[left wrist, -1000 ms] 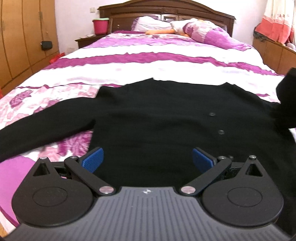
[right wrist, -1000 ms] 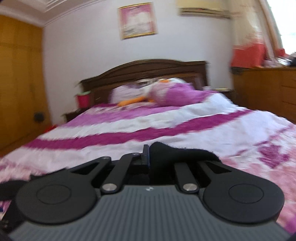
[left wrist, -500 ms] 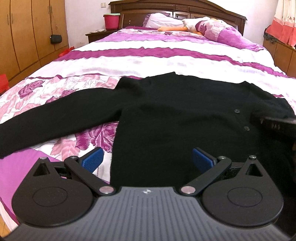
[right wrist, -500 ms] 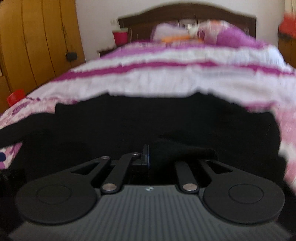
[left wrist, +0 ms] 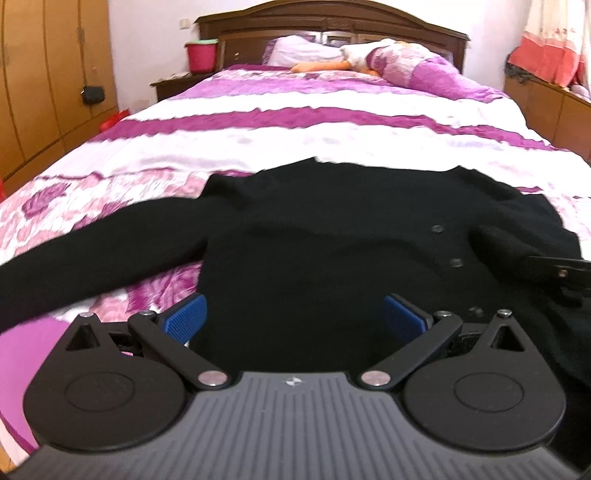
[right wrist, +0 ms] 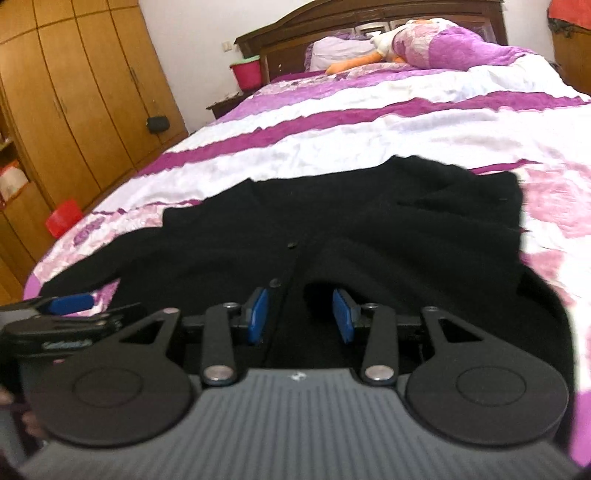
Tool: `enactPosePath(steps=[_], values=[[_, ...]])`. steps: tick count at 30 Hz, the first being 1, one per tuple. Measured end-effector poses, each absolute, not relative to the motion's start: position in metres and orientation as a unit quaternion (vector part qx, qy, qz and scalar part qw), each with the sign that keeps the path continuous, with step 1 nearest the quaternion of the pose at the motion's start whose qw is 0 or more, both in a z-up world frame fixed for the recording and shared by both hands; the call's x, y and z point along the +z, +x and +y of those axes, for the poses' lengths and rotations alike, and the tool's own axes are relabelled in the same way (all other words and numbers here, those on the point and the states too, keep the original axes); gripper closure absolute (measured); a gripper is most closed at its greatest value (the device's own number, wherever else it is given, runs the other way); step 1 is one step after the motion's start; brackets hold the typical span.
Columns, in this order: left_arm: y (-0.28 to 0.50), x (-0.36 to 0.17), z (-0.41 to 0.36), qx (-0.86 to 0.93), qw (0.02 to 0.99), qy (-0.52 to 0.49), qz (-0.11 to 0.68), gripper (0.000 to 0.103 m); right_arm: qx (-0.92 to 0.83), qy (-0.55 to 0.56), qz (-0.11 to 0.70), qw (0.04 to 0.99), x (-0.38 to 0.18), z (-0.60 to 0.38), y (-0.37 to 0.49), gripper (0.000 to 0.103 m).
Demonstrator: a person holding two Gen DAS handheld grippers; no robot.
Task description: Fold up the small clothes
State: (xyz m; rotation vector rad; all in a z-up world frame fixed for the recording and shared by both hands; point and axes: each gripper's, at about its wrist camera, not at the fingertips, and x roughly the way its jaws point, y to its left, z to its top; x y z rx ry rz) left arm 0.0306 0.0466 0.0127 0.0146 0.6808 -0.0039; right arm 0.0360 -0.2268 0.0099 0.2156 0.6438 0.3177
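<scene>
A black buttoned cardigan [left wrist: 332,236] lies flat on the bed, its left sleeve [left wrist: 92,251] stretched out to the left. The right sleeve [right wrist: 424,236] is folded inward over the body. My left gripper [left wrist: 294,317] hangs open over the cardigan's lower hem with only flat cloth below its blue pads [left wrist: 184,317]. My right gripper [right wrist: 300,314] sits low over the button line; its jaws are opening, and the sleeve's end lies loose on the cloth between them, with no pad pressing on it. The left gripper [right wrist: 70,302] also shows at the right wrist view's left edge.
The bed's purple-and-white cover [left wrist: 295,140] stretches to a dark wooden headboard [left wrist: 332,22] with pillows and a soft toy [right wrist: 388,40]. A red bucket [left wrist: 201,55] stands on a nightstand. Wooden wardrobes [right wrist: 74,92] line the left; a low cabinet [left wrist: 546,99] stands on the right.
The right gripper tipped down and came in over the cardigan with the sleeve end pinched, then its jaws parted off the cloth. The left gripper stayed open and barely moved.
</scene>
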Motion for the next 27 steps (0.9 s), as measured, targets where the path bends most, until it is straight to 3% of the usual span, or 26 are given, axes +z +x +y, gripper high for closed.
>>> enactPosePath(steps=[9, 21, 26, 27], values=[[0.033, 0.033, -0.012, -0.073, 0.943, 0.032, 0.322, 0.0, 0.071, 0.093, 0.286, 0.951, 0.029, -0.278, -0.003, 0.061], [0.028, 0.038, -0.114, -0.166, 0.934, 0.093, 0.301, 0.0, -0.02, 0.126, 0.302, 0.945, -0.003, -0.34, -0.015, 0.061], [0.033, 0.021, -0.16, -0.197, 0.926, 0.122, 0.3, 0.009, -0.034, 0.143, 0.304, 0.941, -0.016, -0.353, -0.014, 0.061], [0.034, 0.017, -0.168, -0.204, 0.924, 0.126, 0.298, 0.015, -0.033, 0.147, 0.305, 0.94, -0.02, -0.355, -0.013, 0.061]])
